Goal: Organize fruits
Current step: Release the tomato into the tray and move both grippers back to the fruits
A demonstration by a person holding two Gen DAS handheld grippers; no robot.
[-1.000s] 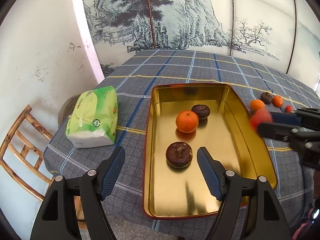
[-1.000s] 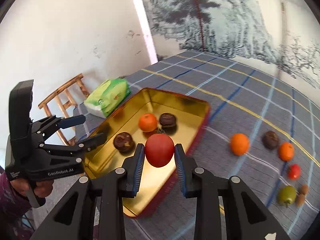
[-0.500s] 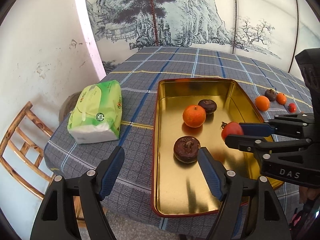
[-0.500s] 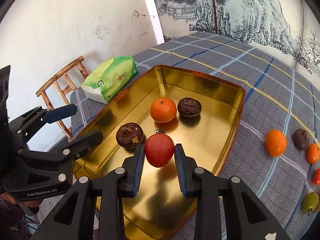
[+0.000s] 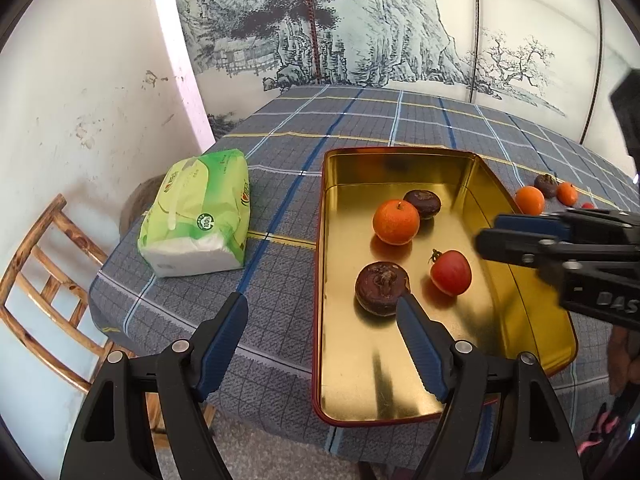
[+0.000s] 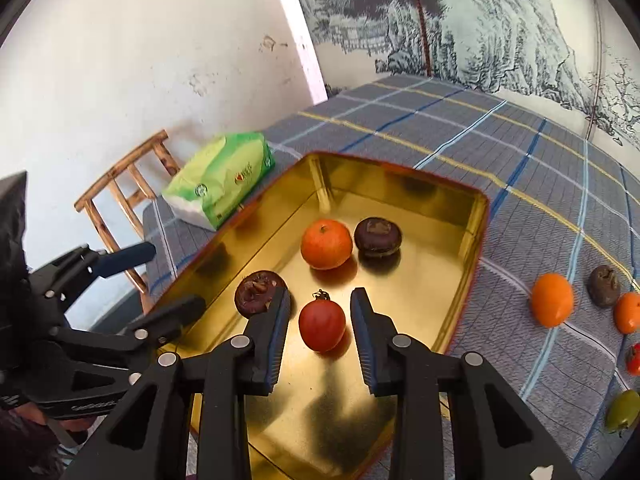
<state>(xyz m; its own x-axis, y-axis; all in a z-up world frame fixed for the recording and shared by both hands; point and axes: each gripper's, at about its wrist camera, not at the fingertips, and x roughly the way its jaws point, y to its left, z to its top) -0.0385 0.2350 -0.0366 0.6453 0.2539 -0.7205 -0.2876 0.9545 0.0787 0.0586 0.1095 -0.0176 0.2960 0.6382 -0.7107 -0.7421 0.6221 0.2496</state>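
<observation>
your right tongs (image 6: 320, 322) had just let go — jaws parted either side of the red tomato (image 6: 322, 325), which a moment earlier hung gripped above the gold tray (image 6: 476, 236) and now rested on its floor. your left tongs (image 5: 322, 322) hung open, empty. further out, more fruit (image 6: 552, 300) waited on the surface.

We are looking at a tabletop (image 5: 280, 280) wearing a grey checked cloth. A gold tray (image 5: 400, 392) is lying directly on it, and a green tissue pack (image 5: 196, 216) is sitting just beside the tray's left wall. Loose fruit is resting on the cloth to the tray's right: an orange (image 6: 552, 300), a dark brown fruit (image 6: 604, 285) and a green one (image 6: 622, 410).
</observation>
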